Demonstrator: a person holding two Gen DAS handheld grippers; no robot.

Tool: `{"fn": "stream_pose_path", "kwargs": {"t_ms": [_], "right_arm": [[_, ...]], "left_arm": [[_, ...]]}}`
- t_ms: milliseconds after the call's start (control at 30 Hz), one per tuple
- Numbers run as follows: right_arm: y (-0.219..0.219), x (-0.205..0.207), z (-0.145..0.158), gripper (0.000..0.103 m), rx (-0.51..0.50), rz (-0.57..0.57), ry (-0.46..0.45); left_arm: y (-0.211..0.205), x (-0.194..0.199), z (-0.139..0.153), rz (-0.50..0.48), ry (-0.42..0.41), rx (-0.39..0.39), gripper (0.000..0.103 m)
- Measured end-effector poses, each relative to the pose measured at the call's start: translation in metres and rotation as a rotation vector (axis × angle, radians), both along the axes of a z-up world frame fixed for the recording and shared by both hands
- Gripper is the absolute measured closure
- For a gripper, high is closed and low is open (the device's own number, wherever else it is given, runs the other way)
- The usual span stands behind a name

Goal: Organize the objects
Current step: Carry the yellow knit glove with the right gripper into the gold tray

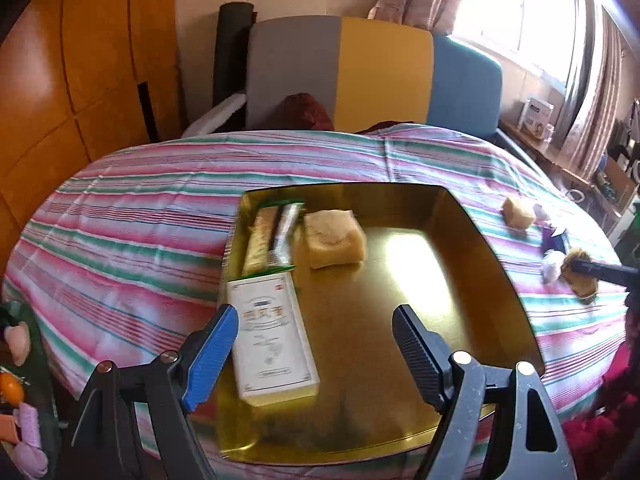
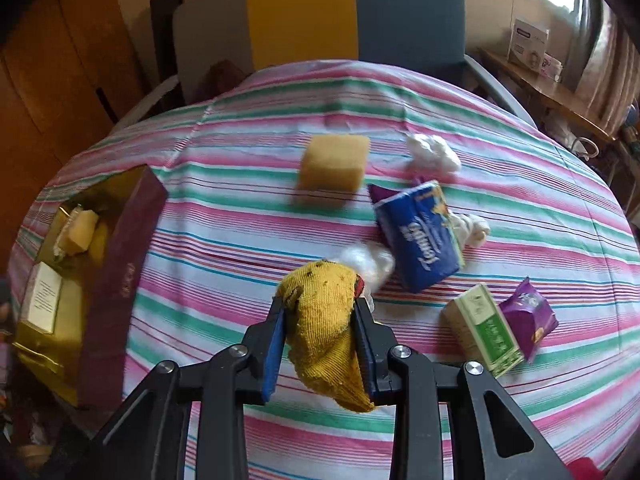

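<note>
Right tongs (image 2: 320,320) pinch a yellow cloth (image 2: 326,328); just ahead lies a blue "Tempo" tissue pack (image 2: 420,236) on the striped counter (image 2: 240,240). Left tongs (image 1: 316,352) gape wide over the gold tray (image 1: 460,216), white box (image 1: 272,340) between them.

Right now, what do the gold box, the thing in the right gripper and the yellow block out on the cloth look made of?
Gold box: glossy metallic-looking lining, foil card or tin; it mirrors the window glare. Its outer wall looks matte purple in the right wrist view.
Yellow rag in the right gripper: knitted or woven cloth; ribbed, limp, dark-stained.
Yellow block: probably sponge; matte, porous-looking, though blurred.
</note>
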State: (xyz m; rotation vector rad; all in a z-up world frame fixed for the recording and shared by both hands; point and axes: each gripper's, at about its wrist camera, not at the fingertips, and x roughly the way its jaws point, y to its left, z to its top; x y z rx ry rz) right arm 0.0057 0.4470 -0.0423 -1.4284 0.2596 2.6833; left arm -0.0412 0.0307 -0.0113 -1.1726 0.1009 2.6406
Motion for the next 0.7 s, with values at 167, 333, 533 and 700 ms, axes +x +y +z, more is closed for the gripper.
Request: {"fn": "stream_pose_path", "kwargs": {"t_ms": [167,333,533,700], "right_arm": [[-0.058,-0.005,0.021,0.070,-0.066,0.103,0.059],[-0.143,-0.027,0.031,0.070,-0.141,0.274,0.083],[-0.243,-0.066,0.010,0.068,-0.197,0.405,0.009],[-0.305,-0.107,-0.023,0.065,-0.221,0.410,-0.085]], "left_arm": [[-0.025,0.003,-0.004,0.055,-0.017,-0.001,0.022],[-0.045,0.008,-0.005,0.088,-0.010,0.000,0.022],[-0.062,0.010,-0.008,0.124,-0.012,0.006,0.022],[-0.076,0.008,-0.016,0.157,-0.034,0.029,0.023]]}}
